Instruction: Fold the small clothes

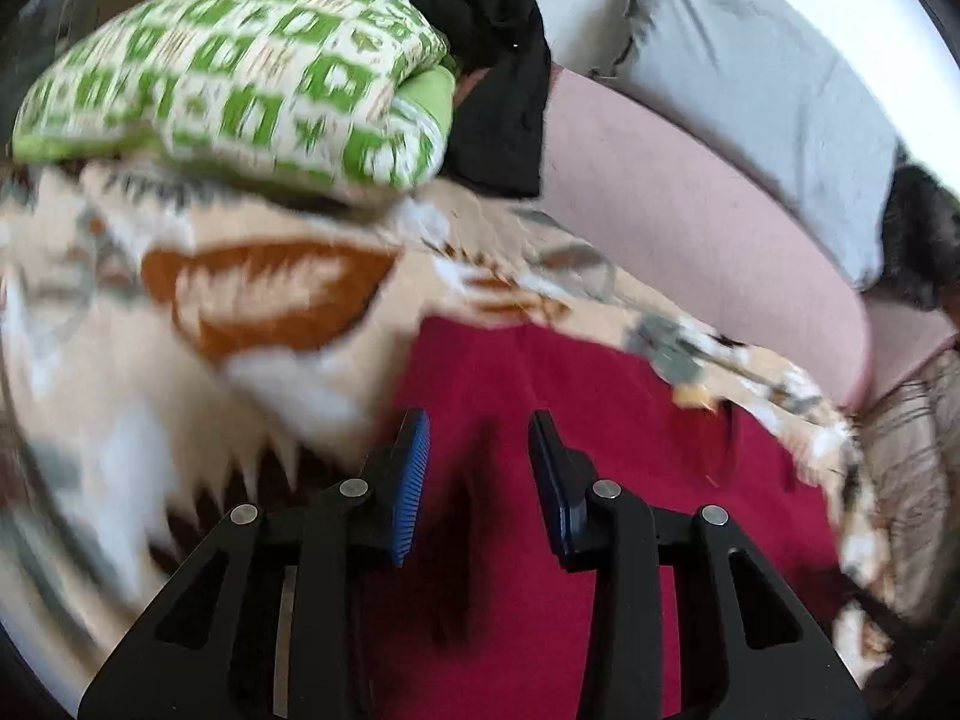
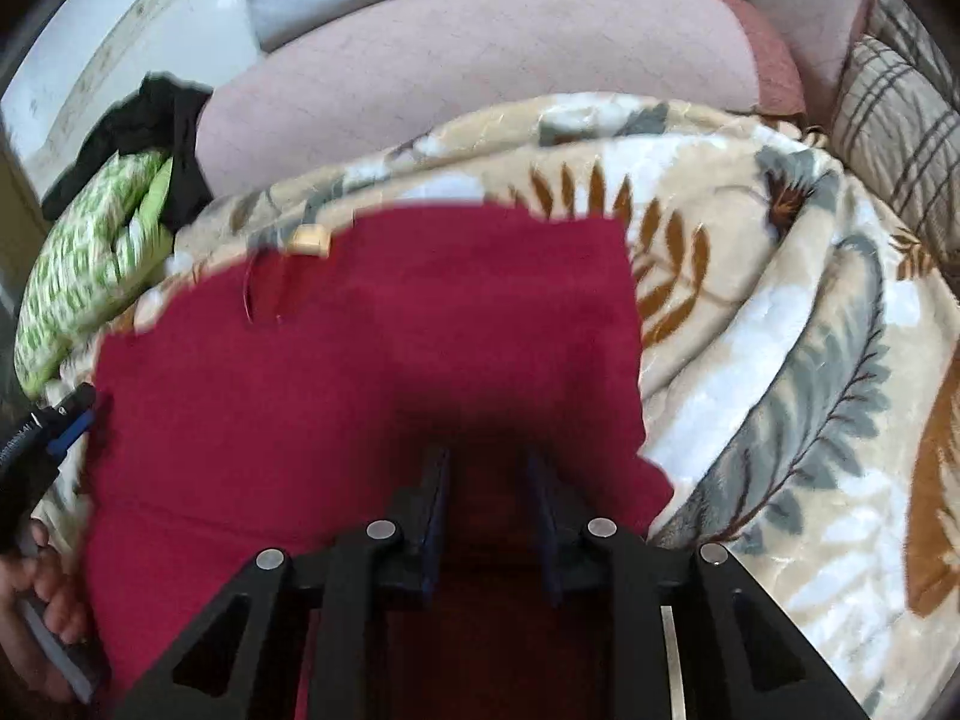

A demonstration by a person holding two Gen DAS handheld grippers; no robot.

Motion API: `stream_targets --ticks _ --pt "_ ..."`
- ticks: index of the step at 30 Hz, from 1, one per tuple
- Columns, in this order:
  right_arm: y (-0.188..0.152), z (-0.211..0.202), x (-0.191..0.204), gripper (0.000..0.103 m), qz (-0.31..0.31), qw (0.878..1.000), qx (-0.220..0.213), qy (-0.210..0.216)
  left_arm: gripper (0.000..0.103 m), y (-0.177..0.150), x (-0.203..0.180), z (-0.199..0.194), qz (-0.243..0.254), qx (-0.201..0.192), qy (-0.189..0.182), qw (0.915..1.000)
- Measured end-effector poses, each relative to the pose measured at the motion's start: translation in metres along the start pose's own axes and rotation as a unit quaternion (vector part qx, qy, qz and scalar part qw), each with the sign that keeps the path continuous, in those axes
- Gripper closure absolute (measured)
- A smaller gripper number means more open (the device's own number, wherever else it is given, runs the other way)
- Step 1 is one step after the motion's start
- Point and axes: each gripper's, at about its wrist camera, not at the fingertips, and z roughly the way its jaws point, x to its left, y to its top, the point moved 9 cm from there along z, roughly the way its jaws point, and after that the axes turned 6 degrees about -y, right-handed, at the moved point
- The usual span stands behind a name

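1. My left tongs [image 1: 479, 438] and right tongs [image 2: 487, 474] hover spread, empty, over the red garment [image 2: 372, 324].
2. It lies flat on the leaf-print blanket [image 2: 780, 312], apparently partly folded; more folds remain.

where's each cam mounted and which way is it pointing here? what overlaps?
Left wrist: on the left claw, facing forward and down over the red garment; own open fingers show.
Right wrist: on the right claw, facing the same garment; own open fingers, plus the left claw at the left edge.
Shared: red garment, leaf-print blanket, green patterned bundle.
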Motion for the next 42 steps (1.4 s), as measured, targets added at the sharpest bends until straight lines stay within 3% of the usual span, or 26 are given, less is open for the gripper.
stream_targets --ticks 2,3,5,6,7,10,17,23,28,29,31,36,37,39,42 --pt "0.022 -0.016 0.001 0.076 0.008 0.998 -0.056 0.011 0.067 0.01 0.007 0.022 -0.001 0.027 0.014 0.9995" --pt "0.03 -0.018 0.0 0.075 0.001 0.997 -0.074 0.001 0.063 0.008 0.013 0.041 -0.006 0.064 0.026 0.9976" --pt "0.033 0.001 -0.001 0.071 -0.019 0.998 -0.054 -0.008 0.062 -0.01 0.028 0.066 -0.019 0.125 0.052 0.9906" --pt "0.025 0.023 -0.005 0.07 -0.027 0.999 -0.013 -0.015 0.061 -0.009 0.029 0.063 -0.018 0.105 0.039 0.9935" --pt "0.02 0.033 -0.01 0.069 -0.017 1.0 -0.021 0.001 0.059 -0.01 0.028 0.061 -0.014 0.099 0.033 0.9944" --pt "0.022 0.03 -0.009 0.067 -0.018 1.0 -0.009 -0.002 0.059 -0.012 0.029 0.05 -0.007 0.1 0.027 0.9946" --pt "0.01 -0.039 -0.012 0.065 0.031 0.998 -0.05 0.03 0.059 -0.042 0.031 -0.042 -0.006 0.084 -0.009 0.9964" --pt "-0.06 -0.111 -0.012 0.059 -0.005 0.999 -0.043 0.028 0.059 -0.111 0.016 -0.11 0.018 0.156 -0.033 0.987" --pt "-0.129 -0.152 -0.006 0.058 -0.037 0.999 -0.011 0.016 0.057 -0.138 -0.007 -0.177 0.029 0.174 -0.065 0.9821" --pt "-0.148 -0.169 -0.008 0.057 -0.049 0.999 -0.016 0.003 0.053 -0.141 -0.01 -0.189 0.028 0.173 -0.069 0.9821" --pt "-0.16 -0.18 -0.01 0.056 -0.05 0.999 -0.021 -0.001 0.036 -0.147 -0.015 -0.212 0.021 0.158 -0.084 0.9836" --pt "-0.215 -0.21 -0.04 0.053 -0.015 1.0 -0.011 0.01 0.036 -0.187 0.0 -0.242 0.017 0.129 -0.086 0.9877" --pt "-0.24 -0.216 -0.051 0.052 0.007 1.0 0.005 0.028 0.036 -0.195 0.006 -0.247 0.02 0.118 -0.077 0.9899" --pt "-0.247 -0.219 -0.052 0.052 0.005 0.999 0.007 0.033 0.036 -0.209 0.016 -0.252 0.033 0.097 -0.054 0.9932" --pt "-0.265 -0.223 -0.047 0.052 -0.018 0.999 0.006 0.041 0.036 -0.212 0.019 -0.252 0.037 0.073 -0.059 0.9949"
